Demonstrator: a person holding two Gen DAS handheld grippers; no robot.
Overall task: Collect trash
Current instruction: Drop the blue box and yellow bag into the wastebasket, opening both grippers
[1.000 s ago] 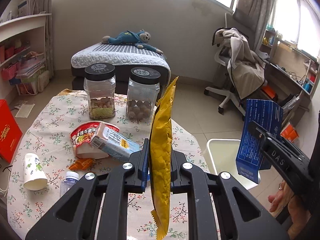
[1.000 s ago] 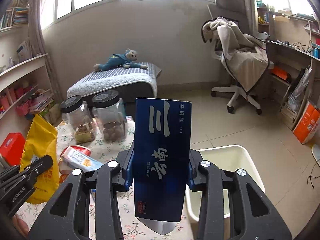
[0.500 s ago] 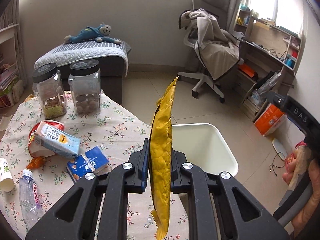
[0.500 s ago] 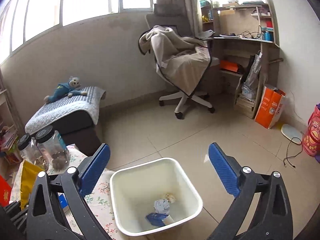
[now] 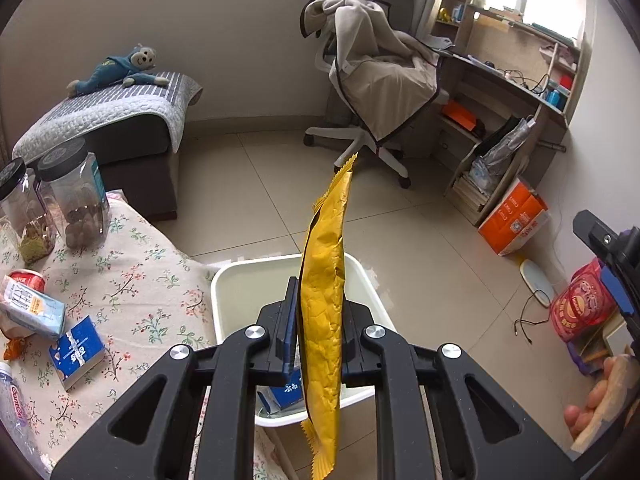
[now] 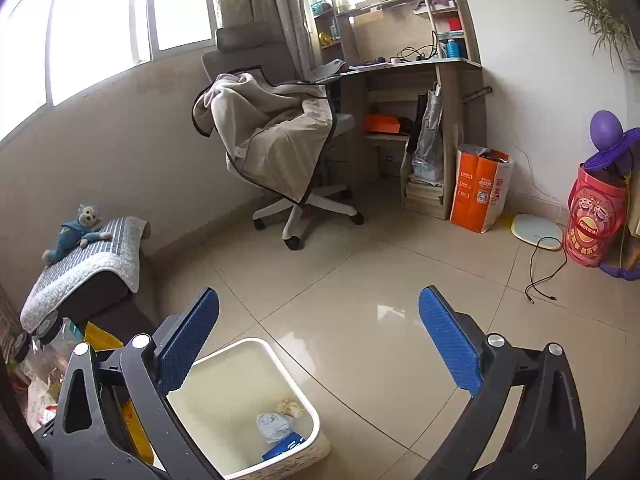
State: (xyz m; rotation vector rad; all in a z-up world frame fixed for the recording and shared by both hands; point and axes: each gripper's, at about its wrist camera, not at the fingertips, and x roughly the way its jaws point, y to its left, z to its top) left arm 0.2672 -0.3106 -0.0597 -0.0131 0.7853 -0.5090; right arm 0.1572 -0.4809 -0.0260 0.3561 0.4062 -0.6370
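Observation:
My left gripper (image 5: 319,334) is shut on a yellow snack bag (image 5: 325,300), held upright over the white trash bin (image 5: 224,292) beside the table. A blue box (image 5: 285,394) lies inside the bin. In the right wrist view my right gripper (image 6: 318,344) stands open and empty above the floor, to the right of the bin (image 6: 312,426), which holds the blue box (image 6: 286,445) and crumpled wrappers (image 6: 274,426). The yellow bag (image 6: 100,336) shows at that view's left edge. Still on the flowered table (image 5: 132,280) lie a small blue box (image 5: 76,354), a carton (image 5: 32,308) and a plastic bottle (image 5: 18,404).
Two lidded jars (image 5: 74,196) stand at the table's far edge. An office chair draped with a blanket (image 5: 372,92), a low bed with a plush monkey (image 5: 116,70), a desk (image 6: 404,68), an orange bag (image 6: 480,188) and a cable (image 6: 544,264) ring the tiled floor.
The right gripper opened and the blue box dropped into the bin; it then swung right. The left gripper carried the yellow bag from over the table to above the bin.

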